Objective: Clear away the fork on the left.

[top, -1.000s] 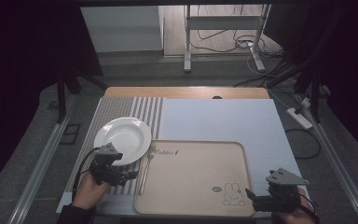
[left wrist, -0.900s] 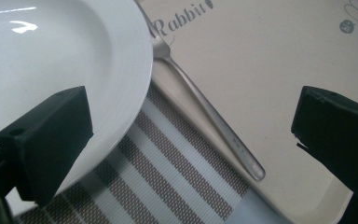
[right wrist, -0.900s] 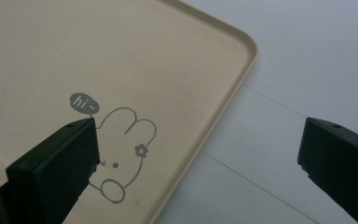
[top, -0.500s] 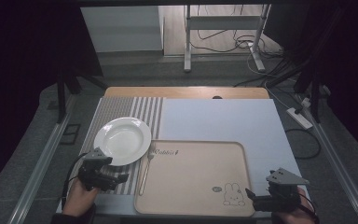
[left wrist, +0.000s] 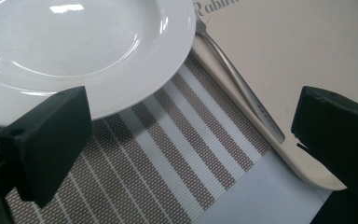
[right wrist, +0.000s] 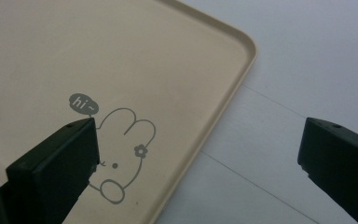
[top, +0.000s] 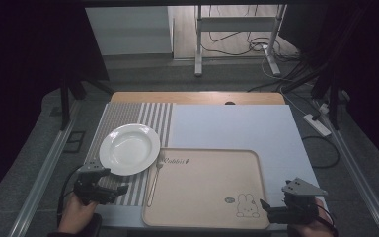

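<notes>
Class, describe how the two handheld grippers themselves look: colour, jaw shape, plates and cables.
Both the left gripper and the right gripper are black, with two blocky, flat-faced jaws. Each carries a grey three-cornered plate on top. A dark cable trails from the left one.

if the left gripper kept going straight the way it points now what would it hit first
Probably the metal fork lying along the left edge of the beige plastic tray. The left gripper has its jaws open over the striped placemat, with the white round plate off to one side. Height is unclear.
</notes>
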Demonstrator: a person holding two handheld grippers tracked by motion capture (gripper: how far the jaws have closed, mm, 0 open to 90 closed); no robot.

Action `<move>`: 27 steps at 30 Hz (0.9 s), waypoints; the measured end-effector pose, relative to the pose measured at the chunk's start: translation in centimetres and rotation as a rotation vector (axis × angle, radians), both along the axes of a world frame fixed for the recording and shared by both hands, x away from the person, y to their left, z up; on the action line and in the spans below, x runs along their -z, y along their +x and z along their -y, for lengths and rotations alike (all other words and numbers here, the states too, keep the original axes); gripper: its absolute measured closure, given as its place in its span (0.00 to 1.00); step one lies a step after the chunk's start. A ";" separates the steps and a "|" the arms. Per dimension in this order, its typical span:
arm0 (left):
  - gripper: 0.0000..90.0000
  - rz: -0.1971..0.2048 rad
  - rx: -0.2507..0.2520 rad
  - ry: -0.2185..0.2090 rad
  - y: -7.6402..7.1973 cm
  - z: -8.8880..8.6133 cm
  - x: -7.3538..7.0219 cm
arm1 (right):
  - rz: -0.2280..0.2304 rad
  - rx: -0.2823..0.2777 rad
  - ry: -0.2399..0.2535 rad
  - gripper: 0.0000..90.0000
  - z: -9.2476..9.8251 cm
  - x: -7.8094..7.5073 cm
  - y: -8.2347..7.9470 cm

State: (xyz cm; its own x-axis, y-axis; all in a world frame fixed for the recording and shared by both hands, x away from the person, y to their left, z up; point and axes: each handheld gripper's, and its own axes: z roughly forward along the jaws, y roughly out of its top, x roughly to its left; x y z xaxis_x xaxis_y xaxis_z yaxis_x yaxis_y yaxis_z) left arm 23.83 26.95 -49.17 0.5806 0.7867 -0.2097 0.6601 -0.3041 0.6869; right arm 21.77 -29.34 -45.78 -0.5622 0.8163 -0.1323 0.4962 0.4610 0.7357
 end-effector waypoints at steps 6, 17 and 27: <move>0.00 0.003 -0.016 0.011 -0.3 -0.4 0.0 | 0.003 0.002 0.004 0.00 0.0 0.0 0.0; 0.00 0.005 -0.035 0.025 -0.7 -1.0 0.0 | 0.005 0.003 0.008 0.00 0.1 0.0 0.0; 0.00 -0.006 -0.039 0.030 -1.2 -1.5 0.0 | 0.005 0.005 0.008 0.00 0.0 0.0 0.0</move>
State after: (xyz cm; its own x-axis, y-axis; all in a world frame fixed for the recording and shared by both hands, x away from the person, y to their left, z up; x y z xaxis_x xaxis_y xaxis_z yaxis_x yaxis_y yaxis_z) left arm 22.68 28.40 -49.17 0.5481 0.8149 -0.1886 0.6758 -0.2986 0.6739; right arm 21.77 -29.36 -45.75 -0.5572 0.8203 -0.1287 0.4948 0.4525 0.7419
